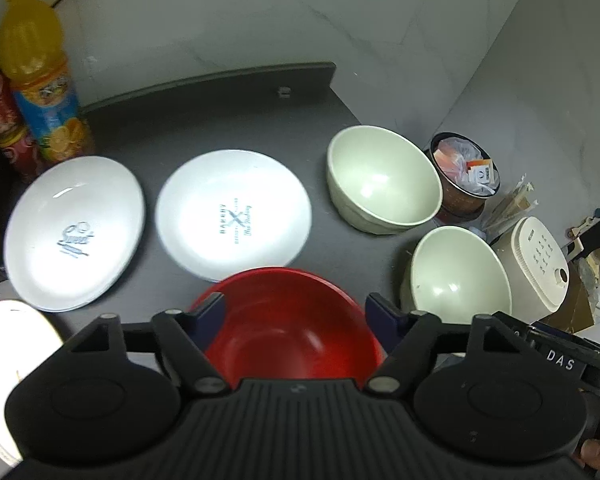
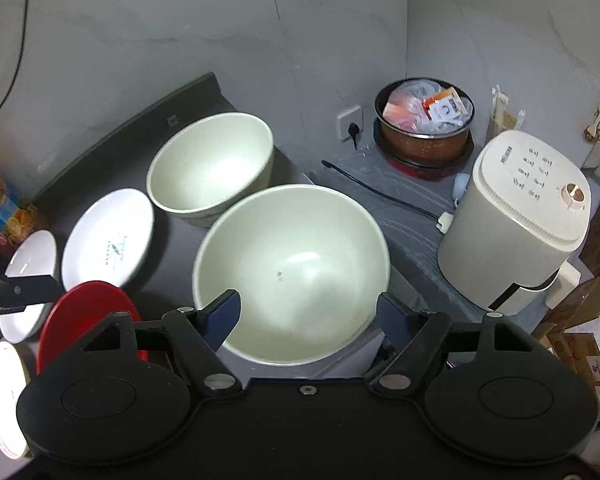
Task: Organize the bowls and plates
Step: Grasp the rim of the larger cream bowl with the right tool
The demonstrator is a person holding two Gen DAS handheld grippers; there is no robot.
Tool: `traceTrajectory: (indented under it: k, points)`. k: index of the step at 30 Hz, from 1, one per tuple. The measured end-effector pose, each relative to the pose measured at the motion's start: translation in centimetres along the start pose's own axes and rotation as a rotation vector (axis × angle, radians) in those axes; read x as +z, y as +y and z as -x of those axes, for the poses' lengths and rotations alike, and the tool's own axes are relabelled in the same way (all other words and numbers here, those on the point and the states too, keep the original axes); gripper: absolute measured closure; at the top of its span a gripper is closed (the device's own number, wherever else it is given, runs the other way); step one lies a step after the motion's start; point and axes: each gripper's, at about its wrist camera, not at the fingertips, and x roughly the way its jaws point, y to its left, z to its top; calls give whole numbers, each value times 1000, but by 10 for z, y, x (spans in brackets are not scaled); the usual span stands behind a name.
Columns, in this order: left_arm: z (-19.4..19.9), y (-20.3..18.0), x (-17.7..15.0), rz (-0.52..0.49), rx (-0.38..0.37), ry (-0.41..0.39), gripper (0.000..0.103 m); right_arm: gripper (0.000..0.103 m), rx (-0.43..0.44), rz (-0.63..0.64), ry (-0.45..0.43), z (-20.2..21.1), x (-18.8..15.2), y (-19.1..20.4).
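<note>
The red bowl (image 1: 288,328), its near rim hidden, sits between the left gripper (image 1: 296,312)'s parted fingers; the right gripper (image 2: 308,316) gapes around a cream bowl (image 2: 292,272).

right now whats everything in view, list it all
plates: two, white, printed, side by side on the dark counter
green bowls: two, pale green, right end of counter
red bowl: one, red, near edge
juice bottle: one, orange, back left
can: one, red, beside the bottle
pot: one, brown, holds packets, by the wall
appliance: one, cream, far right
left gripper: black, open over the red bowl
right gripper: black, open over the nearer green bowl
</note>
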Motion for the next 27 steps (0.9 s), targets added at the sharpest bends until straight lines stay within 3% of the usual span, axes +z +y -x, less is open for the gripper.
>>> traceTrajectory:
  k: [19,27]
  points:
    - [-70,-89,16,-55,-13,119,41,40,13,-16,112,-42,22,-53]
    - [-100,-107,20,-76,3,171,47,51,50,-28,192,-67,24,-62]
